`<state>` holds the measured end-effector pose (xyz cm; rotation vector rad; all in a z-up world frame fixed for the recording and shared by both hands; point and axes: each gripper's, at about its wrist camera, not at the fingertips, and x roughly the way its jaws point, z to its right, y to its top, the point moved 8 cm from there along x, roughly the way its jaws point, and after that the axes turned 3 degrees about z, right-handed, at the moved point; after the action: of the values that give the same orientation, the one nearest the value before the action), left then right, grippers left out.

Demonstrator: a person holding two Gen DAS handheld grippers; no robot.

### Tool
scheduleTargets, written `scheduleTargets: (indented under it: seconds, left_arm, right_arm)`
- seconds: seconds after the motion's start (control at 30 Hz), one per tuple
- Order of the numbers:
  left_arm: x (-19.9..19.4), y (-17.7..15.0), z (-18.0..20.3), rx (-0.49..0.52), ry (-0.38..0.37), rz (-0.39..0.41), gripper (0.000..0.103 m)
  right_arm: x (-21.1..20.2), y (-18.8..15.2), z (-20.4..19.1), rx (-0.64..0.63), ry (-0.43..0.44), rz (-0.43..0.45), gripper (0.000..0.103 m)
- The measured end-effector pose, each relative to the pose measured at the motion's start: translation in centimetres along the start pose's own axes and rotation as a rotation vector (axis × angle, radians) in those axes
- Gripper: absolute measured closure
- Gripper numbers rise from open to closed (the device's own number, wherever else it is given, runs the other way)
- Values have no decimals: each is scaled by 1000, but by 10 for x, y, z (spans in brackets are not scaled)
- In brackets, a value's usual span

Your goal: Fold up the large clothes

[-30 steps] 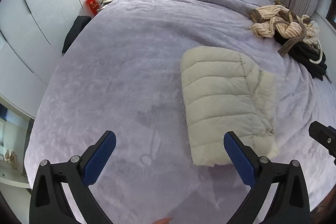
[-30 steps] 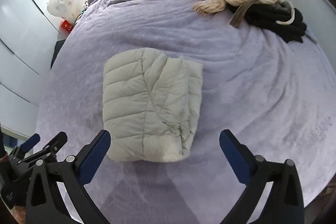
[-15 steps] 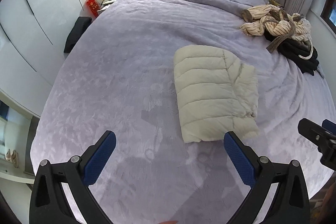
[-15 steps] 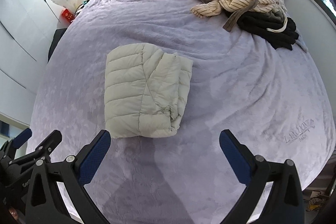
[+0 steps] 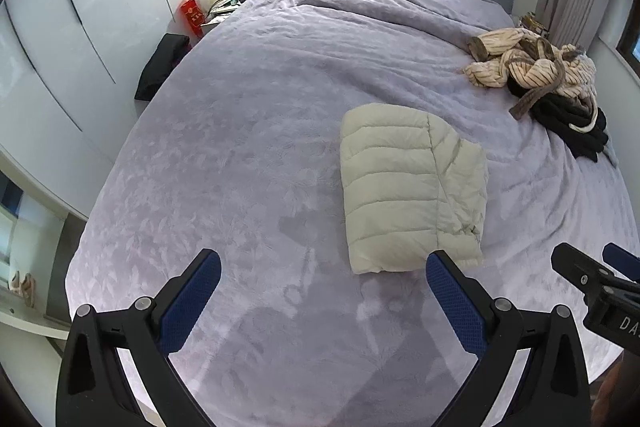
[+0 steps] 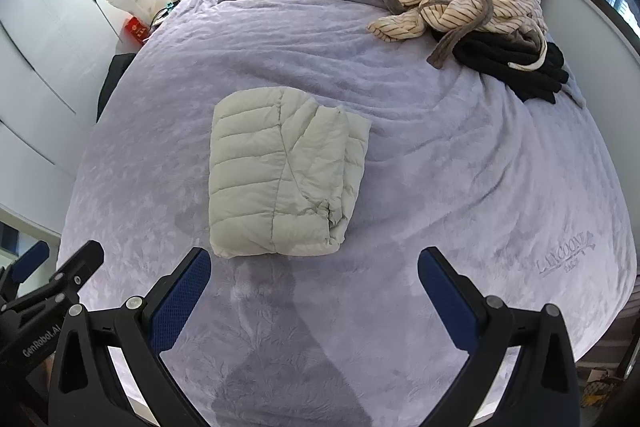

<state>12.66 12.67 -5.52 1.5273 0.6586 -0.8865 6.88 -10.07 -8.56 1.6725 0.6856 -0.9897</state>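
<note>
- Clothes pile [image 6: 476, 23], striped over black, heaped at far right of lavender bed [image 6: 460, 155]; probably next to fold.
- Cream puffer jacket [image 6: 280, 171] folded, lying mid-bed, apart from both tools.
- Left gripper [image 5: 323, 291] and right gripper [image 6: 314, 287]: 2 tools spread wide, empty.
- Best reached high over jacket, without brushing it.

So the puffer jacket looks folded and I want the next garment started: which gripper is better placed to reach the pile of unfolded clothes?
Probably the right gripper. The clothes pile lies at the bed's far right; the left gripper sits further left. Both are open and empty.
</note>
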Motion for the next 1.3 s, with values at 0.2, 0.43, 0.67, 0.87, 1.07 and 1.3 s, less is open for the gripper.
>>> scheduleTargets:
  seconds: [0.2,0.43,0.67,0.87,1.07,1.3]
  left_arm:
    - [0,1,1,-1,8,2,0]
    - [2,0,2,-6,2,-8,0]
    - [5,0,1,-9,11,-13,0]
    - [5,-2,2,-8,12,-15,0]
    - [6,-1,2,-8,9,-14,0]
    - [7,-2,1,-7,3,-15,0]
  right_arm:
    - [-1,5,-3,-12,-1,2,0]
    - [-2,9,-3,-12,-4,6,0]
    - [-2,11,-2,-11,-6,5,0]
    - [-4,12,-1,-8,-6,3,0]
    - [-3,11,-1,-8,-6,2,0]
    - [-4,12,-2,-10,-7,3,0]
